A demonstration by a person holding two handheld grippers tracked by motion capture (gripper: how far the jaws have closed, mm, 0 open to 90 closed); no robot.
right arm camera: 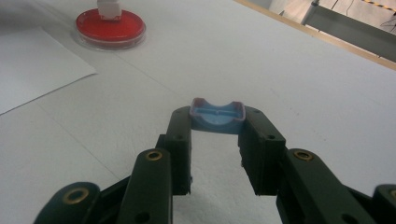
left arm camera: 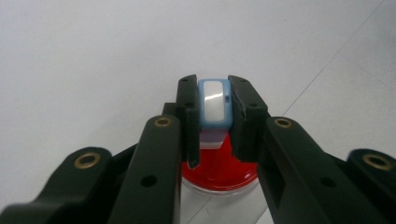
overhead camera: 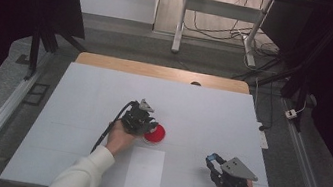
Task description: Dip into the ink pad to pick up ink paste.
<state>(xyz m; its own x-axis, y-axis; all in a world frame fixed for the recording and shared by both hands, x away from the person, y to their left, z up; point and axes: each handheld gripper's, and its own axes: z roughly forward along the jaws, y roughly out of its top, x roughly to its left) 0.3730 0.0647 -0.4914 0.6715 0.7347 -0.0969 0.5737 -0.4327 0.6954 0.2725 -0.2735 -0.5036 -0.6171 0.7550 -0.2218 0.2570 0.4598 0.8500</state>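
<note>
Gripping blue stamp [left arm camera: 215,103] over red dish [left arm camera: 219,169]: left claw [left arm camera: 215,121]; right claw [right arm camera: 217,140] clamps blue cap [right arm camera: 217,116].

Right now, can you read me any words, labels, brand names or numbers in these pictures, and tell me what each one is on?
None: no readable text anywhere.
Blue-rimmed piece in the left gripper: blank white face.
Red dish: unmarked.
Blue cap in the right gripper: no lettering.
Paper sheet: blank.

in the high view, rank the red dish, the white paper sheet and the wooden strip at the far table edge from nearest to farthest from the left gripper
1. Red dish: right beside the left gripper, on its right.
2. White paper sheet: nearer the person, below the dish.
3. Wooden strip: along the table's far edge.
</note>
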